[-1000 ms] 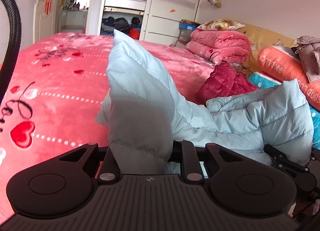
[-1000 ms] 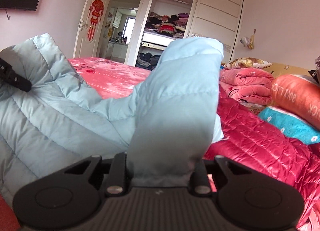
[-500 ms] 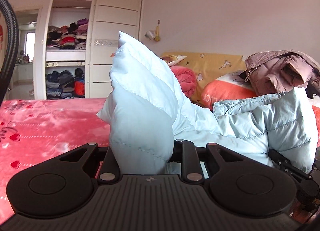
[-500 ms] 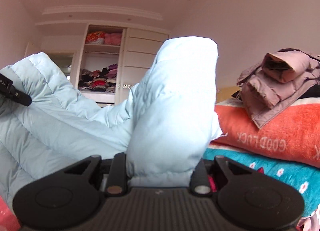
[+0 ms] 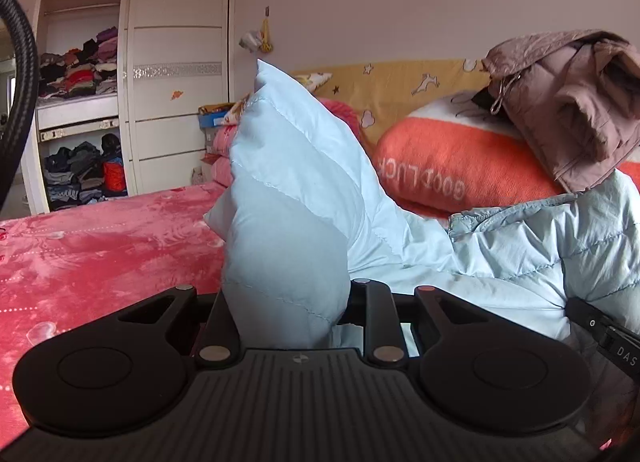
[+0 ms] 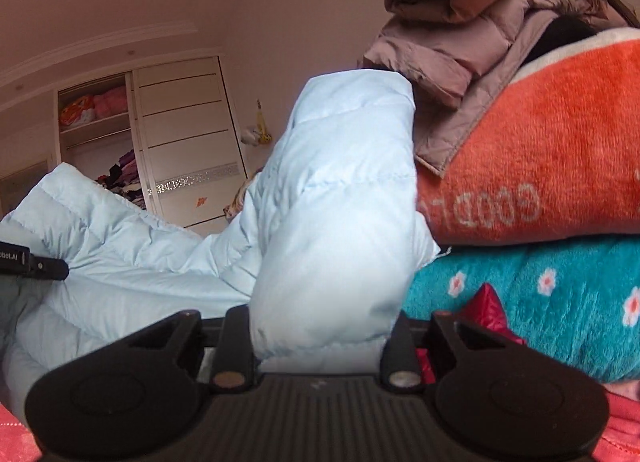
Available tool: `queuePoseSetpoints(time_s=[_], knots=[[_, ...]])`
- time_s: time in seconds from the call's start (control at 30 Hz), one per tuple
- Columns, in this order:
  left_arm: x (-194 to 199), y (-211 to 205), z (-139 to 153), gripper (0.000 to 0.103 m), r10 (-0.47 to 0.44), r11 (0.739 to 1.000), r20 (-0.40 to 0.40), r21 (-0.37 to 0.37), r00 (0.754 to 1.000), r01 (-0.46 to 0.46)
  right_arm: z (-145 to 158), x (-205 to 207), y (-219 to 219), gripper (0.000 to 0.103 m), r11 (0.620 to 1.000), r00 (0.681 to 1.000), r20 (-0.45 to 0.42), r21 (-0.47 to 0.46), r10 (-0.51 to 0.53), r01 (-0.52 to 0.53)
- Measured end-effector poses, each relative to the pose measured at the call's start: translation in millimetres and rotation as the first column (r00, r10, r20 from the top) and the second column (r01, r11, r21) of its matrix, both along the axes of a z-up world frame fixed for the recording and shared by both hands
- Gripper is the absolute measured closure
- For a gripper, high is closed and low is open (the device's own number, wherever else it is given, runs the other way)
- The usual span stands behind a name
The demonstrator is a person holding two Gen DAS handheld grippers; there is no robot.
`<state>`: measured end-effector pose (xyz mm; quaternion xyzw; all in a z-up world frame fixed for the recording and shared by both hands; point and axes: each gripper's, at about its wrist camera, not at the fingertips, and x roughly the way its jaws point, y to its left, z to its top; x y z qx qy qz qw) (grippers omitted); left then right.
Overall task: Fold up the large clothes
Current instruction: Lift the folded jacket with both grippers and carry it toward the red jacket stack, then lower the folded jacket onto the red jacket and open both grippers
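A pale blue quilted down jacket [image 5: 304, 190] hangs between my two grippers above the pink bed. My left gripper [image 5: 292, 314] is shut on a thick bunch of the jacket, which hides the fingertips. The rest of the jacket spreads to the right, where the other gripper's black body [image 5: 604, 334] shows. In the right wrist view the jacket [image 6: 344, 198] rises as a puffy roll, and my right gripper [image 6: 320, 338] is shut on it. The left gripper's tip [image 6: 32, 264] shows at the left edge of that view.
A pink bedspread [image 5: 80, 258] lies at lower left. An orange folded blanket [image 6: 540, 150] sits on a teal flowered one [image 6: 540, 302], with a mauve coat [image 6: 452, 34] on top. A red jacket corner [image 6: 488, 302] peeks out below. A white wardrobe [image 5: 176, 74] with open shelves stands behind.
Both grippers have swung right and tilted up with the jacket held in them. The views turned from the bed and doorway toward the headboard and the stacked blankets, which are now close.
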<state>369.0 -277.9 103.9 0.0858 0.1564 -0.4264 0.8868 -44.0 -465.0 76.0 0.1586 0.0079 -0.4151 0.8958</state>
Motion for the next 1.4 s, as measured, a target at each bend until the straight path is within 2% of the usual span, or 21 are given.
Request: queuePoseSetpoints(time_s=[0.17, 0.3, 0.37, 0.43, 0.47, 0.53, 0.63, 0.77, 0.9, 0.93, 1.03, 1.2, 1.4], knots=[[30, -41, -33, 0.073, 0.02, 0.997, -0.024, 0.072, 0.999, -0.018, -25, 12, -12, 0.076, 0.998, 0.998, -0.069, 0.064, -0.009, 0.013], [46, -63, -56, 0.068, 0.058, 0.992, -0.042, 0.116, 0.997, -0.053, -35, 20, -12, 0.067, 0.996, 0.993, -0.119, 0.079, -0.028, 0.038], [48, -71, -68, 0.056, 0.089, 0.987, -0.044, 0.14, 0.995, -0.082, -37, 21, -14, 0.059, 0.995, 0.989, -0.138, 0.076, -0.052, 0.063], [56, -72, -75, 0.046, 0.11, 0.984, -0.038, 0.147, 0.993, -0.103, -39, 20, -16, 0.044, 0.993, 0.985, -0.152, 0.071, -0.082, 0.094], [57, -70, -75, 0.038, 0.125, 0.982, -0.035, 0.145, 0.991, -0.119, -40, 19, -21, 0.041, 0.991, 0.985, -0.148, 0.081, -0.091, 0.103], [63, -75, -75, 0.03, 0.152, 0.979, -0.026, 0.14, 0.988, -0.147, -40, 13, -26, 0.037, 0.988, 0.987, -0.13, 0.105, -0.097, 0.111], [68, -70, -70, 0.022, 0.195, 0.973, -0.014, 0.127, 0.981, -0.191, -40, 7, -25, 0.028, 0.984, 0.981, -0.137, 0.097, -0.134, 0.148], [51, -53, -59, 0.015, 0.252, 0.963, 0.023, 0.096, 0.968, -0.253, -29, -4, -21, 0.023, 0.977, 0.975, -0.117, 0.078, -0.189, 0.199], [38, -20, -49, 0.011, 0.28, 0.956, 0.066, 0.075, 0.958, -0.285, -8, -15, -16, 0.02, 0.978, 0.971, -0.114, 0.004, -0.209, 0.211], [14, -6, -43, 0.007, 0.283, 0.955, 0.082, 0.074, 0.956, -0.289, -3, -17, -12, 0.017, 0.978, 0.97, -0.12, -0.014, -0.209, 0.209], [-12, 18, -39, 0.004, 0.294, 0.951, 0.099, 0.068, 0.951, -0.301, 13, -24, 3, 0.014, 0.983, 0.975, -0.13, -0.042, -0.182, 0.178], [-61, 70, -41, 0.002, 0.32, 0.943, 0.063, 0.074, 0.945, -0.324, 23, -32, 31, 0.007, 0.999, 0.989, -0.139, 0.008, -0.047, 0.048], [-124, 123, -48, 0.0, 0.339, 0.939, -0.031, 0.078, 0.94, -0.336, 12, -44, 77, 0.007, 0.999, 0.98, -0.2, 0.052, 0.02, -0.01]])
